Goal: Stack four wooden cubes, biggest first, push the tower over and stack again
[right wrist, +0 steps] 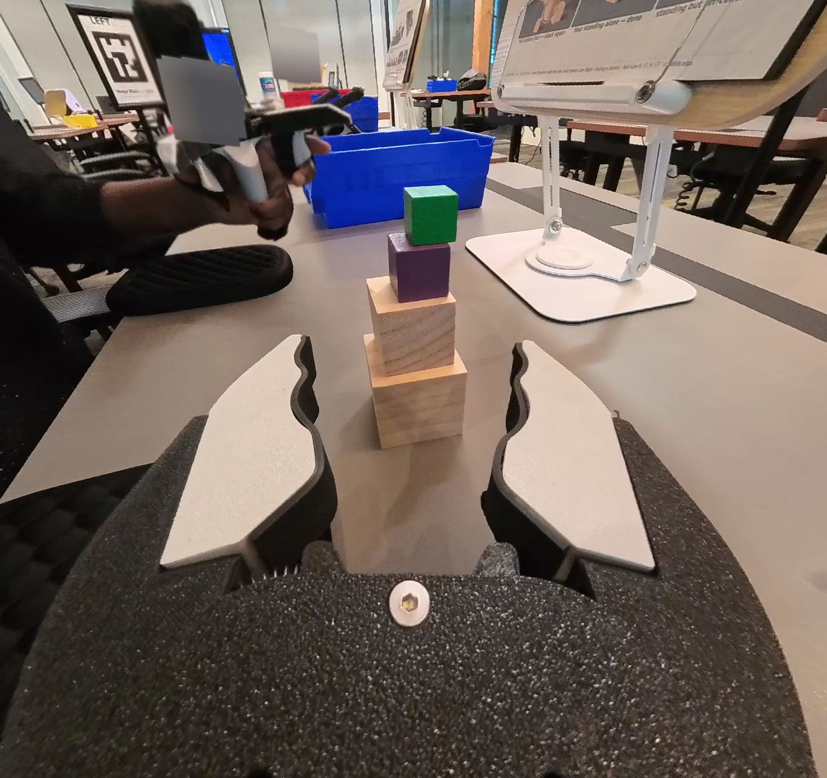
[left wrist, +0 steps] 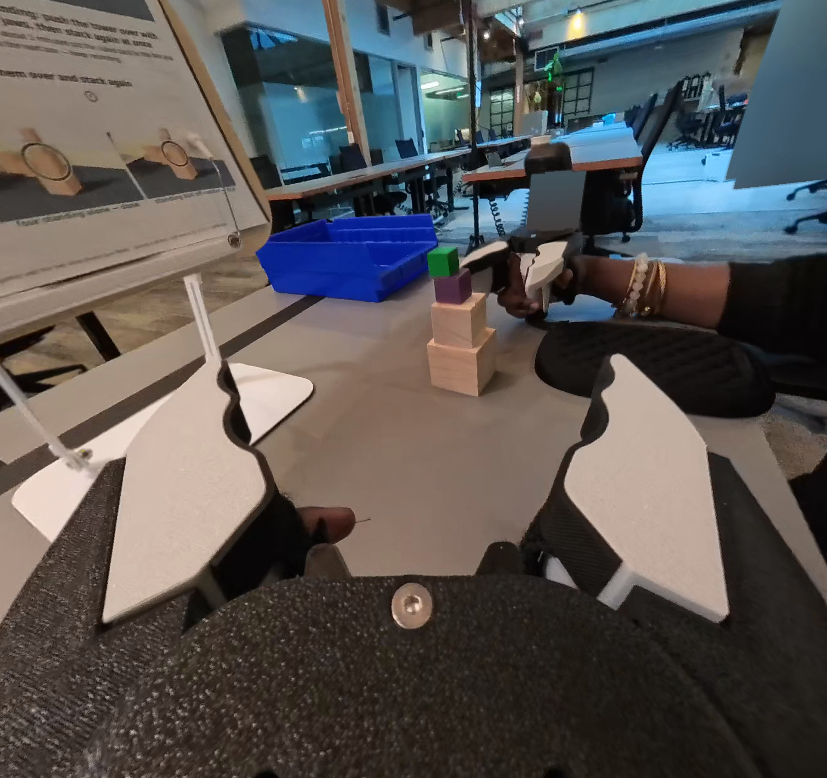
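Four-block tower [right wrist: 416, 331] upright on the table [right wrist: 581, 398]: two plain wooden cubes, then purple, green on top. Right hand-held gripper [right wrist: 411, 381] spread, empty, just short of the tower base. Left hand-held gripper [left wrist: 416, 403] spread wide, empty, well back from the tower. Blue bin [right wrist: 398, 170] beyond the tower.

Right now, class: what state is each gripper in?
Left gripper: open, empty.
Right gripper: open, empty; block tower stands just ahead, untouched.
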Available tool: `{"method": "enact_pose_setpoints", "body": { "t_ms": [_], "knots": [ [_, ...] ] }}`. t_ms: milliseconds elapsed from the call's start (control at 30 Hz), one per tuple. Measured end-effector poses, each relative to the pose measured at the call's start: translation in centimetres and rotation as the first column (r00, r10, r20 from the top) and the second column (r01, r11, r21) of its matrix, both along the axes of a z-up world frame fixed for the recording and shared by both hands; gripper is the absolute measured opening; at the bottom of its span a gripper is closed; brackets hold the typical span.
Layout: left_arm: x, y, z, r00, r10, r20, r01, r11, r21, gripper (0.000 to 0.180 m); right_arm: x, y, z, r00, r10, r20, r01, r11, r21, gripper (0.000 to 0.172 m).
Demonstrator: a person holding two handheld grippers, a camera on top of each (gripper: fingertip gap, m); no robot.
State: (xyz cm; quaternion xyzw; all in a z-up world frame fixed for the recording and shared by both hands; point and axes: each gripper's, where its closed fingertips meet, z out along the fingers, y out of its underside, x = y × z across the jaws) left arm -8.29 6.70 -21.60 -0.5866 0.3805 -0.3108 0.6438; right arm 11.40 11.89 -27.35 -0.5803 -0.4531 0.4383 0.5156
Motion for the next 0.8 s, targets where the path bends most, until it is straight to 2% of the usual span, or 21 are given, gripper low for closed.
{"method": "enact_pose_setpoints", "body": {
  "t_ms": [100,300,533,800],
  "knots": [
    [-0.3,-0.3,-1.3,1.0,-0.011,-0.008,0.012,1.0,0.02,0.144,0.0,0.0,0.0,1.0,-0.002,0.0,0.002,1.0,-0.003,0.084],
    [-1.1,-0.5,-1.1,0.995,-0.033,0.093,0.028,0.998,0.058,0.138,0.1,0.2,0.2,1.0,-0.01,-0.014,0.01,1.0,-0.004,0.084],
    [-0.1,-1.3,-2.2,0.998,-0.062,0.013,0.061,0.994,0.094,0.132,0.1,0.2,0.1,1.0,-0.021,-0.008,0.021,1.0,0.002,0.084],
    [-0.4,-1.4,-2.0,0.996,-0.075,0.046,0.071,0.994,0.079,0.131,0.7,0.6,0.9,0.996,-0.061,-0.067,0.061,0.998,0.003,0.086]
  ]
}}
